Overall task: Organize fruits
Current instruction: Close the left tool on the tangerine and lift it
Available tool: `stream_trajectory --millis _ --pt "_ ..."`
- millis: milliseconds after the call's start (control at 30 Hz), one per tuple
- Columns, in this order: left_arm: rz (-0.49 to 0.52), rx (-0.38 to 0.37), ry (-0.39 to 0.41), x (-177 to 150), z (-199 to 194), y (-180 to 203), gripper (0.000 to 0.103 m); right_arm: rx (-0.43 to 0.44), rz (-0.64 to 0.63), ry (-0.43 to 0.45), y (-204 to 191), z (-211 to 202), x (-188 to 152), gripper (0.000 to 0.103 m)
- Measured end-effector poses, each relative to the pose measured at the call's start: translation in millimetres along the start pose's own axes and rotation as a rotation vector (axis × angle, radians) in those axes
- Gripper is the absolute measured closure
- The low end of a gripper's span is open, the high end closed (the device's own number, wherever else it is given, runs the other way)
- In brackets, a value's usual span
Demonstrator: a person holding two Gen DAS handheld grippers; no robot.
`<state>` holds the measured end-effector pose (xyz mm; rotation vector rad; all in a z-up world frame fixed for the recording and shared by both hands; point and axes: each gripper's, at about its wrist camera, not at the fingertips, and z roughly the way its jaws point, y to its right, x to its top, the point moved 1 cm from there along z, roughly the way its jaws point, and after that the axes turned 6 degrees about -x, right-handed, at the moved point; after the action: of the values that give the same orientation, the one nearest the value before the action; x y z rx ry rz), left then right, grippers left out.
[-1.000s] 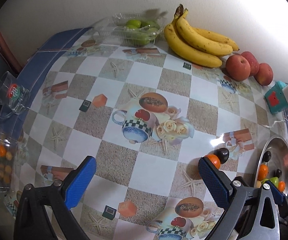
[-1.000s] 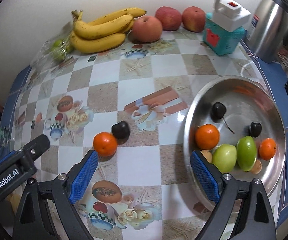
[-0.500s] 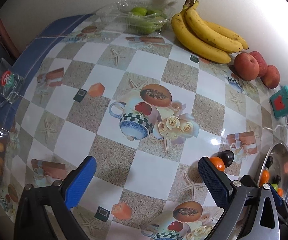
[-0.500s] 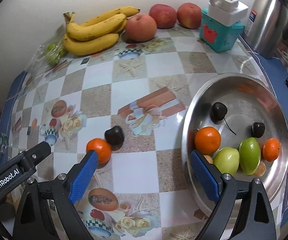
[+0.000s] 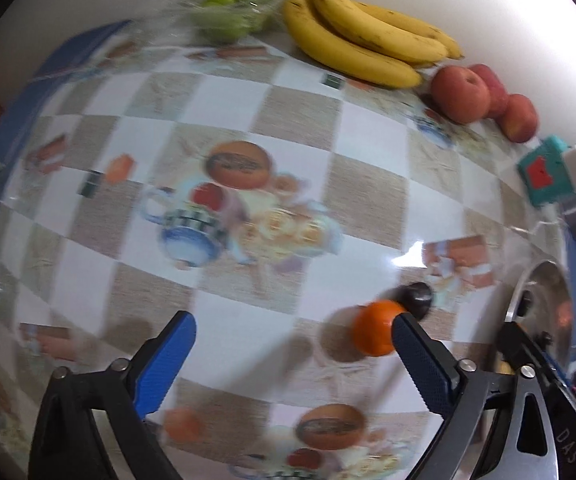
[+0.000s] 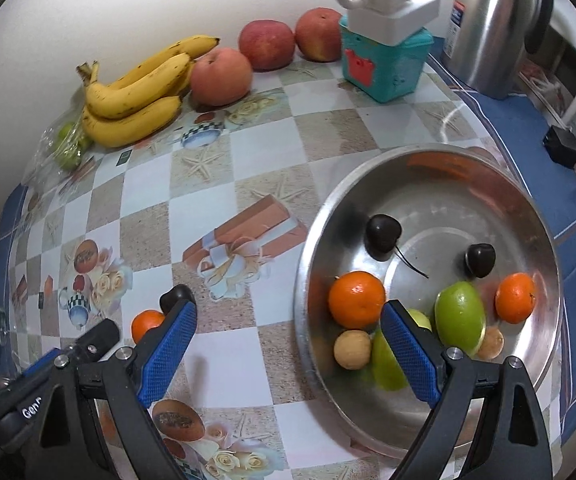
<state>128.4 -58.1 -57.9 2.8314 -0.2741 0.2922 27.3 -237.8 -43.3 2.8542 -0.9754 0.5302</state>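
Small orange [image 5: 374,334] lying loose on the bench [image 5: 288,128], touching a dark cherry [image 5: 416,298] and just left of the steel bowl [image 6: 428,156]. Pressed near the inner face of the left tongs' [image 5: 290,364] right finger, not between the two. Left tongs spread wide, grasping nothing; right tongs [image 6: 288,350] likewise released, hovering over the bowl's near rim above the fruit gathered inside. Judged an approach to pick up the stray orange. Next: shifting the left tongs rightward to straddle it, closing gently, then carrying it across into the bowl without knocking the cherry away
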Motion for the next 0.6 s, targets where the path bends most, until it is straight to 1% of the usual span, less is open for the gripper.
stream_trajectory --millis 167,200,267,333,467,533,600 --pt "0.033 -0.042 -0.016 -3.4 7.2 14.9 0.015 -0.003 0.024 -0.001 8.3 -0.6 2.4 0.010" --pt "0.038 -0.050 -0.015 -3.7 7.9 17.0 0.018 -0.005 0.031 -0.002 10.0 -0.4 2.8 0.010" --pt "0.050 -0.060 -0.014 -4.2 10.1 21.1 0.021 -0.006 0.037 -0.006 12.0 0.1 3.3 0.010" --pt "0.058 -0.069 -0.015 -4.8 11.6 24.4 0.027 -0.005 0.043 -0.008 13.3 0.1 3.6 0.010" --pt "0.065 -0.086 -0.020 -3.7 17.9 29.3 0.033 -0.009 0.049 -0.010 13.9 -0.3 3.8 0.010" --pt "0.069 -0.099 -0.028 -3.3 21.4 31.6 0.042 -0.006 0.052 -0.014 14.6 0.2 4.2 0.010" --pt "0.072 -0.111 -0.036 -3.8 23.5 34.1 0.047 -0.004 0.055 -0.018 15.0 0.5 3.9 0.010"
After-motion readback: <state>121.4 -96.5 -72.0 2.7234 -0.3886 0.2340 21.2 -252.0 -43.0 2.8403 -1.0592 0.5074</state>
